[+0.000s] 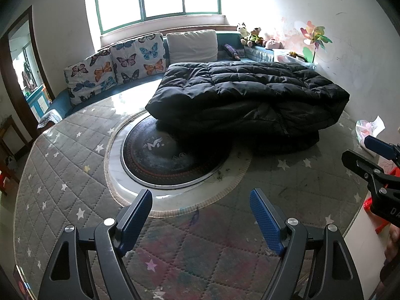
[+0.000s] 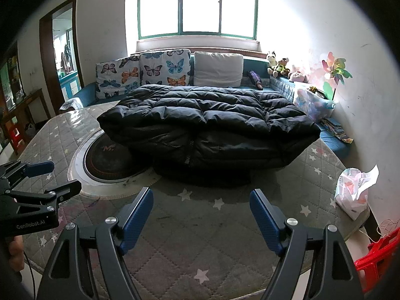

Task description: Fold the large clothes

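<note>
A large black puffer coat [image 1: 247, 100] lies folded over on the far half of a round table with a grey star-quilted cover [image 1: 62, 175]; it also shows in the right wrist view [image 2: 207, 125], its zipper facing me. My left gripper [image 1: 201, 197] is open and empty, above the table's near side, well short of the coat. My right gripper [image 2: 201, 197] is open and empty, also short of the coat. Each gripper shows in the other's view: the right one [image 1: 360, 150] at the right edge, the left one [image 2: 62, 177] at the left edge.
A round dark turntable [image 1: 172, 155] sits in the table's middle, partly under the coat. A white plastic bag [image 2: 355, 190] lies at the table's right edge. A sofa with butterfly cushions [image 2: 145, 75] stands behind. A red stool [image 2: 380, 257] is at the right.
</note>
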The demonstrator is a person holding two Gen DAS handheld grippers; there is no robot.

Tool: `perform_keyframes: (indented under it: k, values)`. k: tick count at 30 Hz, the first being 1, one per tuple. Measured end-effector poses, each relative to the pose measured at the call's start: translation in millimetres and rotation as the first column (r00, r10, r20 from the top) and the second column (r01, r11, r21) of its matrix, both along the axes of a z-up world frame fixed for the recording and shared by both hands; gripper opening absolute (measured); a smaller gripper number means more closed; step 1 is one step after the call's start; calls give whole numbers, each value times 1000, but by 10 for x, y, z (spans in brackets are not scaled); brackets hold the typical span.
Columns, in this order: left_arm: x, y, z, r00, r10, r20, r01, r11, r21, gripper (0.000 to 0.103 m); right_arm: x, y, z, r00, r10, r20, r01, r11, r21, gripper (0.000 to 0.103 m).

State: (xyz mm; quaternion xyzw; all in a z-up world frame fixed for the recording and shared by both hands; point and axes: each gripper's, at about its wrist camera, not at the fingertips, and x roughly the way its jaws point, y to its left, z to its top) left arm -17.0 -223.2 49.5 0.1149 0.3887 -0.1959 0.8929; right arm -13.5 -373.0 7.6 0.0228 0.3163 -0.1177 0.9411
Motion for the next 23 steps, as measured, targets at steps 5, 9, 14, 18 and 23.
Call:
perform_keyframes:
  k: [5, 9, 14, 18, 23]
  values:
    - [-5, -2, 0, 1000, -1, 1, 1, 1000, -1, 86, -6, 3, -6, 1000, -2, 0, 2, 1000, 0, 87]
    - [-5, -3, -3, 1000, -1, 0, 1, 1000, -1, 86, -5, 13, -1, 1000, -3, 0, 3, 1000, 1, 87]
    - [-7, -4, 1, 1000, -1, 2, 1, 1000, 0, 86, -10, 14, -6, 1000, -4, 1, 4, 1000, -1, 87]
    - [-7, -1, -7, 1000, 2, 4, -2, 1000, -4, 86, -12, 18, -7, 1000, -3, 0, 3, 1000, 0, 87]
    - [4, 12, -4, 1000, -1, -5, 1, 1000, -6, 86, -14, 22, -8, 1000, -4, 1, 4, 1000, 2, 87]
